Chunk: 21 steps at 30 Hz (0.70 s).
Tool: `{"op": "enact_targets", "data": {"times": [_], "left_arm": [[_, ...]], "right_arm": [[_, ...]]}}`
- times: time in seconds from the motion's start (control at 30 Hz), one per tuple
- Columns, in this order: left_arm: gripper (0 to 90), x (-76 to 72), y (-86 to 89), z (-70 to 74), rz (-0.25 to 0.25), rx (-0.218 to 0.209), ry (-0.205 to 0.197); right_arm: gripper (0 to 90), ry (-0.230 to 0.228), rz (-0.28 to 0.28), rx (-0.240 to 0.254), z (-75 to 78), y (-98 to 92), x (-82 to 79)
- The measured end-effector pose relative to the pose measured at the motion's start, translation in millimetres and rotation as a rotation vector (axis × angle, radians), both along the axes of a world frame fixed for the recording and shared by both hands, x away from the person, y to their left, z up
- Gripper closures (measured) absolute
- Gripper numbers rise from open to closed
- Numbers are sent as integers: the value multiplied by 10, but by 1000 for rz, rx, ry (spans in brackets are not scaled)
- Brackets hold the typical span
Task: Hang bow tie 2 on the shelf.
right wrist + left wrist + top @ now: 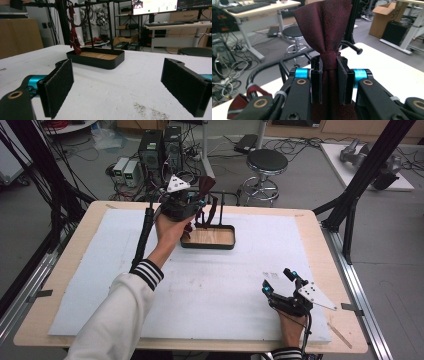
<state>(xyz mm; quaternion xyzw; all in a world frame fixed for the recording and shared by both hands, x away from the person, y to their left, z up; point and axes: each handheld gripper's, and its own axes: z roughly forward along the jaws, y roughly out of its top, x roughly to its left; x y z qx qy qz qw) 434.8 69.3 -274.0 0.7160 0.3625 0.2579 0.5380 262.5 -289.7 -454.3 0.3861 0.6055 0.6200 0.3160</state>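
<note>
A dark red necktie [206, 184] is pinched at its knot by my left gripper [199, 204], held up at the back of the table over the left end of a black rack [222, 207]. The rack stands in a black tray with a wooden floor [209, 245]. In the left gripper view the pads squeeze the tie [324, 27] just below its flared end, my left gripper [329, 75] shut on it, a rack bar [352, 47] just behind. The tie [74, 40] hangs down toward the tray [100, 61]. My right gripper [278, 281] rests open on the white mat, nothing between its jaws [117, 85].
A white foam mat [225, 285] covers most of the wooden table. Beyond the far edge stand a round stool [267, 161] and computer boxes [160, 150] with loose cables. Black frame posts [350, 215] rise at the table's right side.
</note>
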Motion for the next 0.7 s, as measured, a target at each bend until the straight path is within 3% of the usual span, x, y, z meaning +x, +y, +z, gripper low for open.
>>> {"op": "enact_targets", "data": {"times": [0.17, 0.4, 0.7], "left_arm": [[758, 52, -36, -16, 32, 21, 11], [759, 121, -27, 1, 39, 34, 8], [760, 183, -56, 39, 54, 30, -3]], "right_arm": [[103, 1, 0, 11, -2, 0, -2], [103, -6, -2, 9, -2, -10, 2], [103, -3, -2, 13, -3, -11, 1]]}}
